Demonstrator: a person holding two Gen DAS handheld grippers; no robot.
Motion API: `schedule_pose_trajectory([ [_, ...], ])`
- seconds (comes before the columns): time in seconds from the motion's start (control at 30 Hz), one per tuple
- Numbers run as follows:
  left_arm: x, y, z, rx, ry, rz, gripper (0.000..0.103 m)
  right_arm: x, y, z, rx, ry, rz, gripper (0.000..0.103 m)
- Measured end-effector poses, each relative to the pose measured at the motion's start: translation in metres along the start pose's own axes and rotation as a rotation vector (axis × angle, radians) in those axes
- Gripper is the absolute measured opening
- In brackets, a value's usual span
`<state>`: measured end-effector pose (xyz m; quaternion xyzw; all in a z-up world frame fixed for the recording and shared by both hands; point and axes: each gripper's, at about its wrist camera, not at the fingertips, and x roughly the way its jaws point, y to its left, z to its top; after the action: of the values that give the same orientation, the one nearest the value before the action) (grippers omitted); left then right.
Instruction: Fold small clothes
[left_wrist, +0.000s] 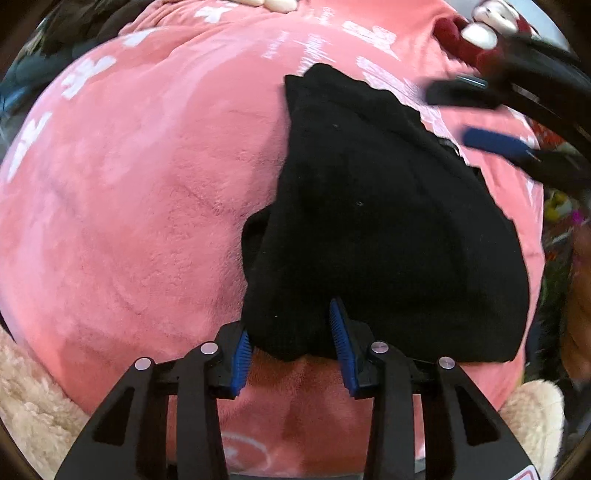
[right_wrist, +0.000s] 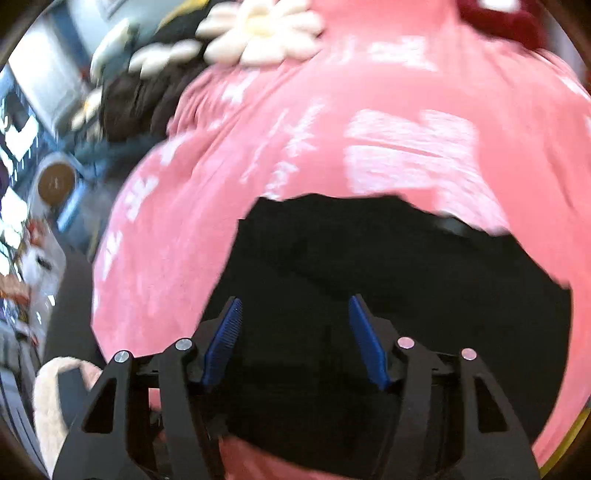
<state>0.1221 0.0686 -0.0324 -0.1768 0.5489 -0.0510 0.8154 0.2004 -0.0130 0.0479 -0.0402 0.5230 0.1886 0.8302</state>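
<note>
A black knitted garment (left_wrist: 388, 221) lies on a pink fleece blanket (left_wrist: 147, 184). My left gripper (left_wrist: 290, 317) is at the garment's near edge. A bunched fold of the black cloth fills the gap between its blue pads (left_wrist: 242, 354), so it is shut on that fold. In the same view my right gripper (left_wrist: 447, 112) shows blurred at the garment's far right corner. The right wrist view is smeared. There my right gripper (right_wrist: 295, 299) hovers open over the black garment (right_wrist: 406, 258), and its pads (right_wrist: 225, 332) stand wide apart with no cloth pinched.
The pink blanket (right_wrist: 295, 129) carries white print. A cream fluffy cloth (left_wrist: 33, 398) lies at the near corners. A white flower-shaped plush (right_wrist: 258, 33) and a red plush (left_wrist: 454, 37) sit at the far edge. Dark clothing (right_wrist: 136, 99) lies beyond the blanket's left side.
</note>
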Motion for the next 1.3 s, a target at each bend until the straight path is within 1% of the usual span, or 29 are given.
schedule_pose_trajectory([
  [0.03,0.0,0.002,0.001,-0.013,0.003,-0.006,0.036,0.018,0.012,0.01,-0.038,0.036,-0.015,0.058],
  [0.07,0.0,0.003,0.001,-0.028,0.004,-0.009,0.038,0.033,0.021,0.019,-0.064,0.054,-0.025,0.058],
  [0.13,0.001,0.004,0.002,-0.038,0.007,-0.009,0.038,0.055,0.031,0.027,-0.099,0.09,-0.05,0.057],
  [0.17,0.001,0.004,0.002,-0.039,0.008,-0.01,0.039,0.073,0.035,0.031,-0.117,0.133,-0.072,0.054],
  [0.2,0.002,0.004,0.003,-0.041,0.009,-0.014,0.04,0.084,0.036,0.034,-0.133,0.15,-0.104,0.048],
  [0.23,0.002,0.005,0.003,-0.043,0.011,-0.021,0.044,0.089,0.041,0.04,-0.152,0.131,-0.13,0.048],
  [0.27,0.001,0.006,0.004,-0.046,0.013,-0.031,0.049,0.09,0.043,0.045,-0.153,0.121,-0.132,0.048],
  [0.33,0.0,0.008,0.005,-0.057,0.014,-0.051,0.055,0.1,0.048,0.054,-0.16,0.134,-0.132,0.047],
  [0.4,0.001,0.009,0.006,-0.065,0.017,-0.061,0.058,0.099,0.051,0.056,-0.172,0.126,-0.128,0.047],
  [0.5,0.001,0.013,0.009,-0.087,0.013,-0.079,0.058,0.053,0.023,0.055,-0.019,0.011,-0.008,0.045],
  [0.53,0.001,0.016,0.009,-0.102,0.013,-0.094,0.06,0.029,0.007,0.046,0.043,-0.041,0.011,0.047],
  [0.57,0.001,0.02,0.01,-0.132,0.013,-0.12,0.061,0.006,-0.01,0.032,0.09,-0.086,0.008,0.047],
  [0.6,0.001,0.025,0.011,-0.155,0.012,-0.135,0.062,-0.01,-0.022,0.02,0.118,-0.113,-0.002,0.05],
  [0.63,0.001,0.027,0.012,-0.179,0.011,-0.149,0.063,-0.031,-0.04,-0.003,0.152,-0.142,-0.031,0.052],
  [0.7,0.003,0.032,0.013,-0.216,0.004,-0.165,0.063,-0.057,-0.067,-0.038,0.175,-0.157,-0.105,0.053],
  [0.73,0.003,0.032,0.014,-0.219,-0.002,-0.164,0.063,-0.071,-0.083,-0.064,0.19,-0.155,-0.156,0.054],
  [0.8,0.003,0.031,0.014,-0.207,-0.013,-0.159,0.063,-0.091,-0.107,-0.105,0.229,-0.144,-0.203,0.056],
  [0.83,0.001,0.029,0.012,-0.203,-0.018,-0.16,0.061,-0.101,-0.123,-0.131,0.273,-0.136,-0.216,0.058],
  [0.9,0.001,0.028,0.014,-0.203,-0.032,-0.163,0.049,-0.115,-0.146,-0.17,0.339,-0.124,-0.215,0.059],
  [0.93,0.0,0.028,0.016,-0.199,-0.034,-0.166,0.028,-0.118,-0.151,-0.18,0.355,-0.12,-0.226,0.059],
  [0.97,0.001,0.03,0.018,-0.198,-0.025,-0.168,0.009,-0.119,-0.155,-0.192,0.371,-0.115,-0.235,0.059],
  [1.03,0.0,0.031,0.018,-0.202,-0.016,-0.163,0.009,-0.125,-0.166,-0.213,0.407,-0.118,-0.23,0.059],
  [1.07,-0.007,0.025,0.019,-0.175,-0.03,-0.126,0.008,-0.127,-0.17,-0.221,0.424,-0.119,-0.218,0.06],
  [1.13,-0.027,-0.001,0.023,-0.058,-0.086,-0.058,0.007,-0.128,-0.176,-0.232,0.452,-0.126,-0.201,0.062],
  [1.17,-0.033,-0.012,0.024,-0.025,-0.102,-0.047,0.007,-0.129,-0.179,-0.236,0.468,-0.133,-0.187,0.062],
  [1.2,-0.042,-0.027,0.027,0.007,-0.119,-0.045,0.007,-0.13,-0.182,-0.236,0.48,-0.14,-0.168,0.062],
  [1.3,-0.066,-0.076,0.036,0.089,-0.161,-0.075,0.007,-0.131,-0.186,-0.234,0.497,-0.175,-0.147,0.062],
])
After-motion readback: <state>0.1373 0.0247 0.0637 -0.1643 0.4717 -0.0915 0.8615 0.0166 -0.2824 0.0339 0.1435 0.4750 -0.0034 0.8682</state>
